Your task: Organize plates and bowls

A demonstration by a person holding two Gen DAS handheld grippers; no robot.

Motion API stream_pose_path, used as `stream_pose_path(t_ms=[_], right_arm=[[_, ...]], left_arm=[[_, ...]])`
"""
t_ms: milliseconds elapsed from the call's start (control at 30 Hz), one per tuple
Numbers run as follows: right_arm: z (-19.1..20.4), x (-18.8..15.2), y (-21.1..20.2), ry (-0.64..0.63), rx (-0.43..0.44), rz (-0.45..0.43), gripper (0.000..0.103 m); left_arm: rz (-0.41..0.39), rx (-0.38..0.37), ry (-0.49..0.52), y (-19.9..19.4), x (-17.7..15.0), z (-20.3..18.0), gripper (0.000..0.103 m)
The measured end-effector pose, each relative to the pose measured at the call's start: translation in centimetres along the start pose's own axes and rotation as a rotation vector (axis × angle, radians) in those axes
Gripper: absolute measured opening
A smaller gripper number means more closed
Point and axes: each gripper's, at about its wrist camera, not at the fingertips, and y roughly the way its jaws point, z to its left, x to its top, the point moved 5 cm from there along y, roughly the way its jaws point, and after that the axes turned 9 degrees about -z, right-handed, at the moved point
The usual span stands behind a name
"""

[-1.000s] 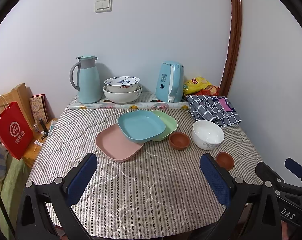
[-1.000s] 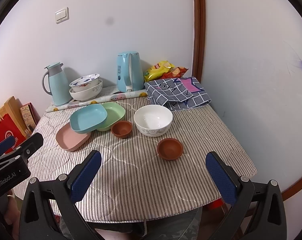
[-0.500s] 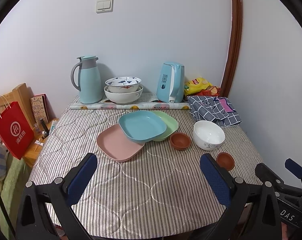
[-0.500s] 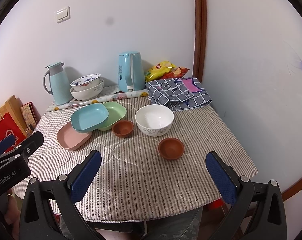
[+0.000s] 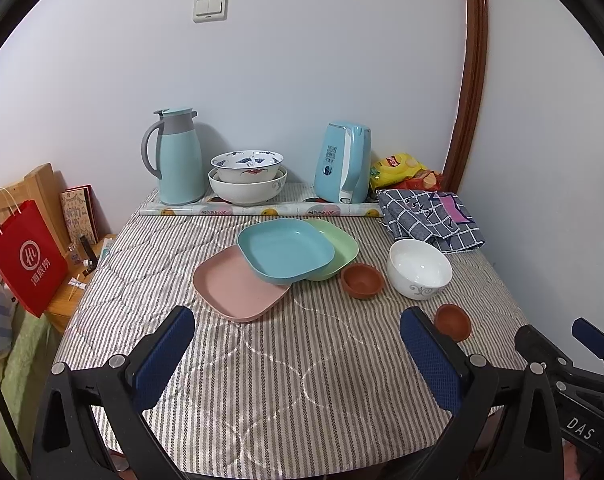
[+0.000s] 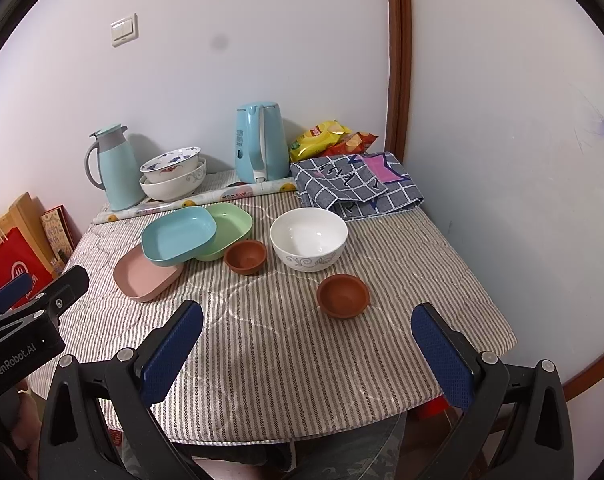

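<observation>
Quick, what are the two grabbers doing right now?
Left gripper: open, holding nothing.
Right gripper: open, holding nothing.

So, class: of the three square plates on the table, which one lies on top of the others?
The blue plate: it rests across both the pink plate and the green plate, which lie on the striped cloth.

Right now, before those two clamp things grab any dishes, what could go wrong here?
The blue plate lies askew across the pink plate and green plate, so lifting one could drag or tip the others. The near brown bowl sits close beside the white bowl; the open right gripper might knock it.
</observation>
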Motion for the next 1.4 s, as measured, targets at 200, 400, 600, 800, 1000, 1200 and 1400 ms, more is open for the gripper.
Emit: stream_pose_path(t_ms=[200,400,600,800,1000,1200,1400], right_arm=[[-0.2,0.2,0.7,-0.012,-0.017,0.002,0.103],[-0.5,0.7,1.8,0.013,-0.014,0.019,0.103],[-0.3,1.1,3.6,0.006,-0.013,0.046,0.103],[0.4,1.3,5.8,-0.039,-0.034,0.087,0.103],[1.4,1.7,7.7,-0.065,-0.026,0.103,0.103],[3.2,2.5,9.9,-0.098,0.017,0.123,0.103],[4.3,3.2,12.7,-0.045,0.074,0.138,0.103]], left_arm=[[0.013,-0.004,-0.007,1.1,0.1,-0.2,0.103],[0.028,-0.010,-0.001,2.4,0.3,-0.4,0.103],[0.038,-0.007,-0.015,3.9,1.1,0.0,0.103],[0.062,0.014,-0.028,5.9,1.5,1.2,0.103],[0.094,0.038,-0.053,8.2,1.8,2.7,0.103],[0.127,0.057,-0.069,10.7,2.0,4.3,0.103],[0.151,0.076,-0.083,13.4,2.1,6.1,0.103]])
